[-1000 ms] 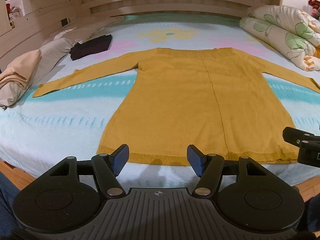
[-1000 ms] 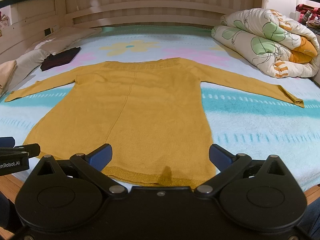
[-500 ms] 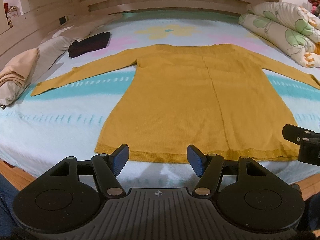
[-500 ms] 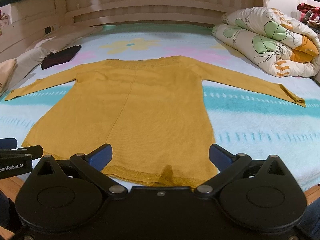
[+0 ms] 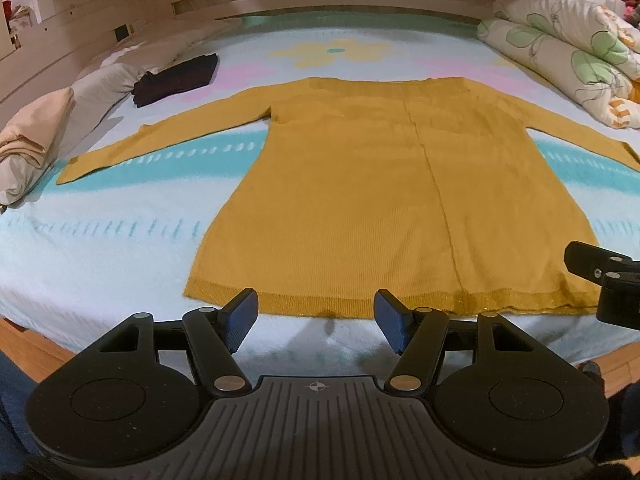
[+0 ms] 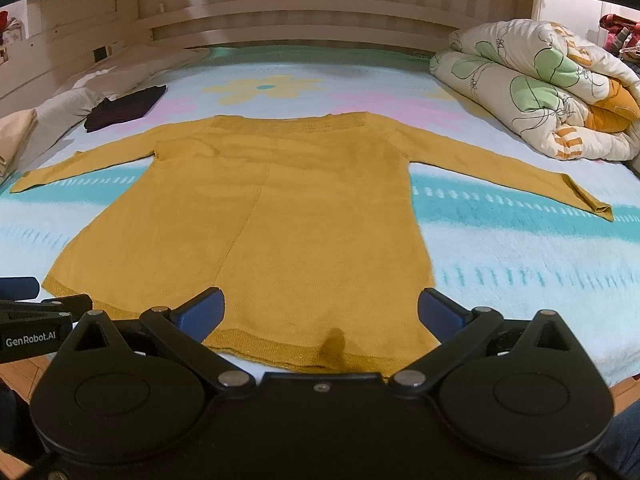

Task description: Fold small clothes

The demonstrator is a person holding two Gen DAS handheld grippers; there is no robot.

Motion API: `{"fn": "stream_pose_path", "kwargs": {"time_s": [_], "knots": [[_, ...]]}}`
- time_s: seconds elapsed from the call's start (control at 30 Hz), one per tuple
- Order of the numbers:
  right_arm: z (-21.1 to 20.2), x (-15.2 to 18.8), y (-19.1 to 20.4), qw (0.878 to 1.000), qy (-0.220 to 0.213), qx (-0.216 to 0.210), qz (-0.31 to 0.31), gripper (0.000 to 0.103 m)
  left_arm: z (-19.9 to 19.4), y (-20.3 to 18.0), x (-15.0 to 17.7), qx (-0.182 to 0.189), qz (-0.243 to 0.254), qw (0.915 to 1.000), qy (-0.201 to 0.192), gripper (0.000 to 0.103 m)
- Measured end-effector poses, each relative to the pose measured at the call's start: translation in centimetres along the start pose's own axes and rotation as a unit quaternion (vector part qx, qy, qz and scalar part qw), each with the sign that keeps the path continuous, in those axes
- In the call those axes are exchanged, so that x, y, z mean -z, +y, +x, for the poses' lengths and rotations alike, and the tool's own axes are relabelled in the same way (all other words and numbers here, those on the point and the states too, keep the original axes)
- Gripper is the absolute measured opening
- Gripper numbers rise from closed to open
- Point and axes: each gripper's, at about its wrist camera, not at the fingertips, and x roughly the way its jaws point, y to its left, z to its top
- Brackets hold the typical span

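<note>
1. Left wrist view: your bed (image 5: 100, 240), under a pale blue flowered blanket, serves as the folding surface. You have the mustard sweater (image 5: 384, 200) lying flat, sleeves out toward 9 and 3 o'clock and hem nearest you, probably so that every edge is reachable. A dark folded garment (image 5: 176, 80) sits at 10 o'clock, well apart. Your left gripper (image 5: 316, 316) is spread wide and holds nothing, just short of the hem.

2. Right wrist view: a rolled quilt (image 6: 536, 92) sits at 2 o'clock, clear of the sweater (image 6: 280, 208). Your right gripper (image 6: 320, 312) is spread even wider, empty, framing the hem's right part; whether it touches the fabric, you cannot tell.
</note>
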Motion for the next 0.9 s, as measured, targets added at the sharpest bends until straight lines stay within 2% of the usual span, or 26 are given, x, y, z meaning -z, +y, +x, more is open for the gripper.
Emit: {"fn": "stream_pose_path", "kwargs": {"time_s": [0.47, 0.67, 0.77, 0.83, 0.9], "knots": [[0.3, 0.0, 0.2, 1.000, 0.005, -0.001, -0.002, 0.102, 1.0, -0.1, 0.4, 0.010, -0.005, 0.9998, 0.017, 0.062], [0.7, 0.1, 0.4, 1.000, 0.007, -0.003, -0.005, 0.102, 1.7, -0.2, 1.0, 0.021, -0.004, 0.9991, 0.036, 0.060], [0.9, 0.1, 0.6, 1.000, 0.011, -0.006, -0.006, 0.102, 2.3, 0.0, 1.5, 0.033, -0.010, 0.9978, 0.057, 0.056], [1.1, 0.1, 0.7, 1.000, 0.016, -0.011, -0.009, 0.102, 2.5, 0.0, 1.7, 0.037, -0.011, 0.9974, 0.061, 0.047], [1.3, 0.1, 0.8, 1.000, 0.023, -0.018, -0.006, 0.102, 2.5, 0.1, 1.7, 0.038, -0.013, 0.9975, 0.059, 0.045]]}}
